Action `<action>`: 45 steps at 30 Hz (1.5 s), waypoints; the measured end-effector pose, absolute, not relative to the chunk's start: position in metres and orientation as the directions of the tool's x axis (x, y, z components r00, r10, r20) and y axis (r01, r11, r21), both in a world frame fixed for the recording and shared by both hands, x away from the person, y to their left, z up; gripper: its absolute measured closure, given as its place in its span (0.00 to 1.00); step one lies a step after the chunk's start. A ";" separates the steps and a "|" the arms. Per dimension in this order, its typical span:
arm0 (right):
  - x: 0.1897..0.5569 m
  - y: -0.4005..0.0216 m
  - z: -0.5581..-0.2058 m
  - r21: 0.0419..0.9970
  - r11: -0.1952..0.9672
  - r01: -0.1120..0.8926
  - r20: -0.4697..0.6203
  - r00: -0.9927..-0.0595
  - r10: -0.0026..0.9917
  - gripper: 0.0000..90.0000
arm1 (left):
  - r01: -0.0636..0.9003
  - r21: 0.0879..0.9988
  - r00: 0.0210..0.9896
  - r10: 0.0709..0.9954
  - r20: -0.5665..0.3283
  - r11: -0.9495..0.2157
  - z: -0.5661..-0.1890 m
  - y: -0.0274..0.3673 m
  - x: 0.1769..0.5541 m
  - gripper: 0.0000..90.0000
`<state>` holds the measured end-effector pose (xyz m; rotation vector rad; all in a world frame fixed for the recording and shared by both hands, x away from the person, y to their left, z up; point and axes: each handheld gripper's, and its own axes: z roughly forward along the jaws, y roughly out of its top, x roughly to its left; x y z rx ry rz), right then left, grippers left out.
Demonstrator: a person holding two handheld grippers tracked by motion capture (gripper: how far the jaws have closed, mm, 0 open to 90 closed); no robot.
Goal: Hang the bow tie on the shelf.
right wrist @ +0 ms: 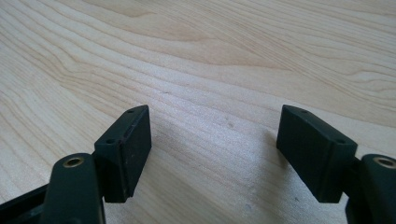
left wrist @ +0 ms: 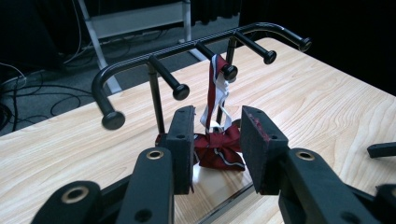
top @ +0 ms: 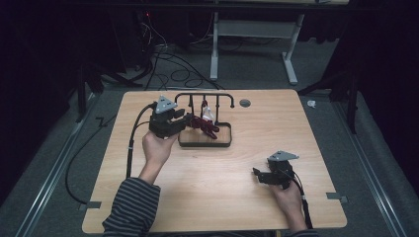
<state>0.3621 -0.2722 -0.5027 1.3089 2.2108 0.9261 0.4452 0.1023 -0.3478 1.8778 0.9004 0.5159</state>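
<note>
A black peg rack point(top: 205, 97) stands on a small black-rimmed wooden tray point(top: 227, 144) at the table's middle back. A dark red cloth item with white trim point(left wrist: 218, 148) hangs by its strap from a rack peg point(left wrist: 229, 72) and bunches on the tray point(left wrist: 229, 198); in the high view the red cloth point(top: 205, 126) lies over the tray. My left gripper point(top: 184, 121) sits at the tray's left end, and in the left gripper view my left gripper point(left wrist: 217, 140) is open with the cloth just beyond its pads. My right gripper point(top: 258, 174) rests open low over bare table; the right gripper view shows my right gripper point(right wrist: 214, 140) with wood between its pads.
The wooden table point(top: 217, 197) has a round grommet point(top: 244, 103) at the back. A white desk frame point(top: 257, 34) and loose cables point(top: 168, 64) lie on the floor beyond. A cable point(top: 132, 143) trails from the left gripper down the table's left side.
</note>
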 end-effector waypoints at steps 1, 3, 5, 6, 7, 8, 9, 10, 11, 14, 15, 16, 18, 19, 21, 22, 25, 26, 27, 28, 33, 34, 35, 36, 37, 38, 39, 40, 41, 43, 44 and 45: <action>0.362 -0.272 -0.503 0.717 0.341 0.608 -0.013 -0.477 0.879 0.31 | 0.367 0.890 0.639 0.768 -0.030 -0.271 -0.349 0.106 0.443 0.73; 0.362 -0.272 -0.503 0.716 0.340 0.610 -0.013 -0.476 0.880 0.31 | 0.371 0.890 0.637 0.770 -0.036 -0.265 -0.350 0.110 0.442 0.73; 0.362 -0.272 -0.503 0.716 0.340 0.610 -0.013 -0.475 0.880 0.31 | 0.374 0.890 0.635 0.771 -0.040 -0.262 -0.351 0.112 0.441 0.73; 0.362 -0.272 -0.503 0.716 0.340 0.610 -0.013 -0.475 0.880 0.31 | 0.379 0.889 0.635 0.771 -0.047 -0.258 -0.352 0.116 0.440 0.73; 0.362 -0.272 -0.503 0.716 0.341 0.609 -0.014 -0.476 0.879 0.31 | 0.378 0.890 0.633 0.773 -0.047 -0.256 -0.352 0.118 0.440 0.74; 0.362 -0.272 -0.503 0.716 0.341 0.609 -0.013 -0.477 0.879 0.31 | 0.378 0.890 0.633 0.773 -0.047 -0.256 -0.352 0.118 0.440 0.74; 0.362 -0.272 -0.503 0.716 0.341 0.609 -0.014 -0.476 0.879 0.31 | 0.379 0.891 0.629 0.776 -0.049 -0.250 -0.352 0.121 0.439 0.74; 0.362 -0.272 -0.503 0.716 0.341 0.609 -0.014 -0.476 0.879 0.31 | 0.378 0.892 0.627 0.777 -0.051 -0.247 -0.351 0.122 0.439 0.74; 0.362 -0.272 -0.503 0.717 0.341 0.608 -0.014 -0.476 0.879 0.31 | 0.377 0.894 0.625 0.779 -0.052 -0.243 -0.351 0.126 0.437 0.74; 0.362 -0.272 -0.503 0.716 0.341 0.609 -0.014 -0.476 0.879 0.31 | 0.373 0.897 0.623 0.781 -0.052 -0.238 -0.350 0.130 0.433 0.74; 0.362 -0.272 -0.502 0.716 0.341 0.609 -0.014 -0.477 0.879 0.31 | 0.371 0.897 0.623 0.781 -0.050 -0.239 -0.349 0.132 0.432 0.74; 0.362 -0.272 -0.502 0.716 0.341 0.609 -0.014 -0.477 0.879 0.31 | 0.370 0.898 0.621 0.782 -0.049 -0.237 -0.349 0.133 0.431 0.74; 0.362 -0.272 -0.502 0.715 0.341 0.611 -0.012 -0.476 0.880 0.31 | 0.368 0.900 0.620 0.783 -0.050 -0.233 -0.349 0.135 0.429 0.74; 0.362 -0.272 -0.502 0.715 0.340 0.611 -0.012 -0.476 0.880 0.31 | 0.368 0.901 0.619 0.784 -0.053 -0.230 -0.349 0.137 0.428 0.74; 0.362 -0.272 -0.502 0.715 0.340 0.611 -0.012 -0.476 0.880 0.31 | 0.368 0.901 0.618 0.784 -0.055 -0.227 -0.349 0.138 0.427 0.74; 0.362 -0.272 -0.502 0.716 0.342 0.609 -0.014 -0.476 0.879 0.31 | 0.369 0.902 0.617 0.785 -0.055 -0.226 -0.349 0.139 0.427 0.74; 0.362 -0.272 -0.502 0.715 0.340 0.610 -0.013 -0.476 0.880 0.31 | 0.370 0.902 0.616 0.786 -0.059 -0.222 -0.350 0.144 0.424 0.74; 0.362 -0.272 -0.502 0.715 0.340 0.611 -0.012 -0.475 0.880 0.31 | 0.372 0.902 0.615 0.786 -0.063 -0.219 -0.350 0.145 0.422 0.74; 0.362 -0.272 -0.502 0.715 0.340 0.611 -0.012 -0.475 0.880 0.31 | 0.372 0.902 0.616 0.786 -0.062 -0.221 -0.351 0.147 0.421 0.74; 0.362 -0.272 -0.503 0.716 0.339 0.610 -0.012 -0.475 0.880 0.31 | 0.373 0.901 0.615 0.786 -0.062 -0.221 -0.351 0.148 0.420 0.74; 0.362 -0.272 -0.503 0.717 0.338 0.609 -0.012 -0.474 0.880 0.31 | 0.381 0.900 0.618 0.782 -0.077 -0.213 -0.353 0.155 0.413 0.74; 0.362 -0.272 -0.503 0.716 0.338 0.610 -0.011 -0.474 0.881 0.31 | 0.377 0.900 0.618 0.783 -0.069 -0.218 -0.353 0.157 0.410 0.74; 0.362 -0.272 -0.503 0.717 0.338 0.609 -0.012 -0.474 0.880 0.31 | 0.377 0.900 0.618 0.783 -0.069 -0.218 -0.353 0.157 0.410 0.74; 0.362 -0.272 -0.503 0.717 0.338 0.609 -0.012 -0.474 0.880 0.31 | 0.376 0.901 0.618 0.783 -0.070 -0.216 -0.353 0.158 0.408 0.74; 0.362 -0.272 -0.503 0.716 0.338 0.610 -0.012 -0.474 0.881 0.31 | 0.376 0.901 0.619 0.782 -0.071 -0.216 -0.353 0.159 0.407 0.74; 0.362 -0.272 -0.503 0.717 0.339 0.609 -0.012 -0.475 0.880 0.31 | 0.375 0.902 0.619 0.782 -0.072 -0.213 -0.353 0.160 0.405 0.74; 0.362 -0.272 -0.503 0.716 0.338 0.610 -0.011 -0.474 0.881 0.31 | 0.376 0.902 0.620 0.781 -0.076 -0.211 -0.353 0.163 0.403 0.74; 0.362 -0.272 -0.503 0.716 0.338 0.610 -0.011 -0.474 0.881 0.31 | 0.376 0.902 0.620 0.781 -0.076 -0.211 -0.353 0.163 0.403 0.74; 0.362 -0.272 -0.503 0.717 0.338 0.610 -0.011 -0.474 0.881 0.31 | 0.377 0.902 0.619 0.782 -0.076 -0.211 -0.353 0.165 0.400 0.74; 0.362 -0.272 -0.502 0.716 0.338 0.611 -0.011 -0.474 0.880 0.31 | 0.379 0.901 0.618 0.782 -0.077 -0.210 -0.354 0.167 0.398 0.74; 0.362 -0.272 -0.503 0.716 0.339 0.610 -0.012 -0.475 0.880 0.31 | 0.379 0.901 0.618 0.782 -0.079 -0.209 -0.354 0.168 0.397 0.74; 0.362 -0.272 -0.503 0.716 0.338 0.610 -0.012 -0.474 0.880 0.31 | 0.379 0.903 0.617 0.783 -0.082 -0.204 -0.354 0.170 0.396 0.74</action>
